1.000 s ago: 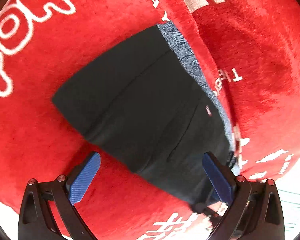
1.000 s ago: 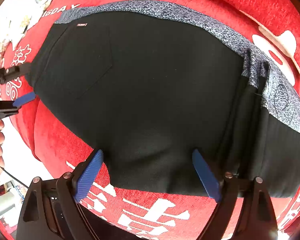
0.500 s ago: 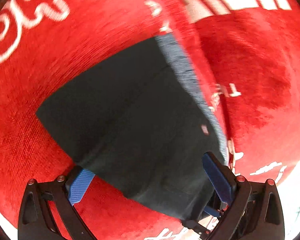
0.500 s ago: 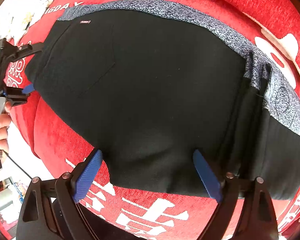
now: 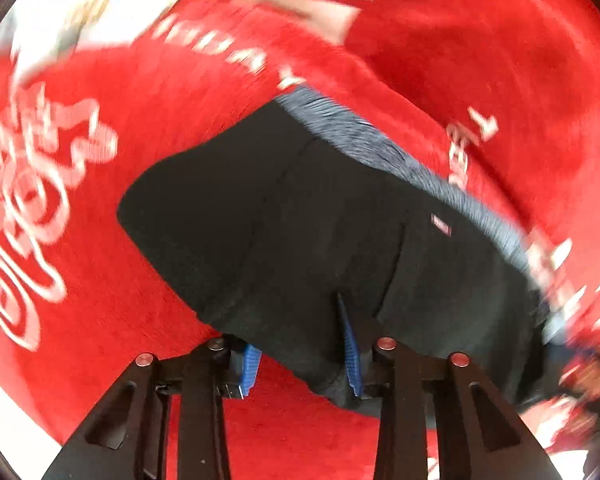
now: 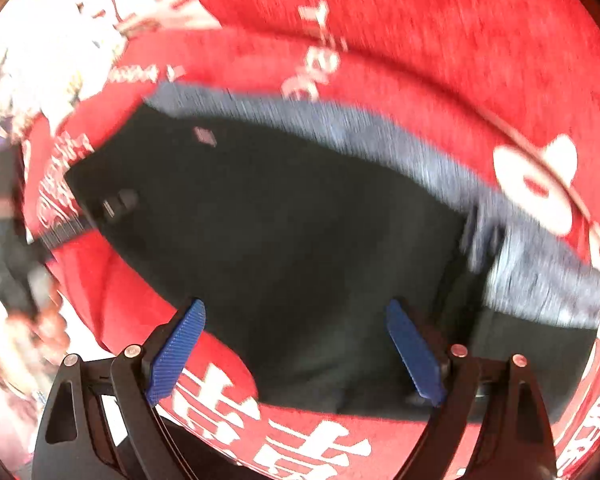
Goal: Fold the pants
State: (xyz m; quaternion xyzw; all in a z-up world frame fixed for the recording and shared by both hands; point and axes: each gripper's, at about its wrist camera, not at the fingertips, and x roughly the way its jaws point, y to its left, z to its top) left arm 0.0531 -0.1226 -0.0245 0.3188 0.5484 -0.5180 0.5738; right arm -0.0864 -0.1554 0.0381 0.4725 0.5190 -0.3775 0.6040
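Note:
The black pants [image 5: 300,220] with a grey patterned waistband [image 5: 380,148] lie folded flat on a red cloth. My left gripper [image 5: 300,344] has closed in on the pants' near edge, with a fold of black fabric between its blue pads. In the right wrist view the pants [image 6: 300,220] fill the middle. My right gripper [image 6: 296,348] is open, its blue fingers [image 6: 176,352] spread over the pants' near edge. The left gripper [image 6: 112,208] shows there at the pants' left end. Both views are motion-blurred.
The red cloth [image 5: 100,260] with white lettering covers the whole surface under the pants. A pale area [image 6: 32,60] lies beyond the cloth at the upper left. A hand [image 6: 40,320] holds the left gripper's handle at the left edge.
My left gripper moved forward onto the pants' edge and closed from wide open to pinching the fabric. My right gripper stayed open and shifted; both views swung and blurred.

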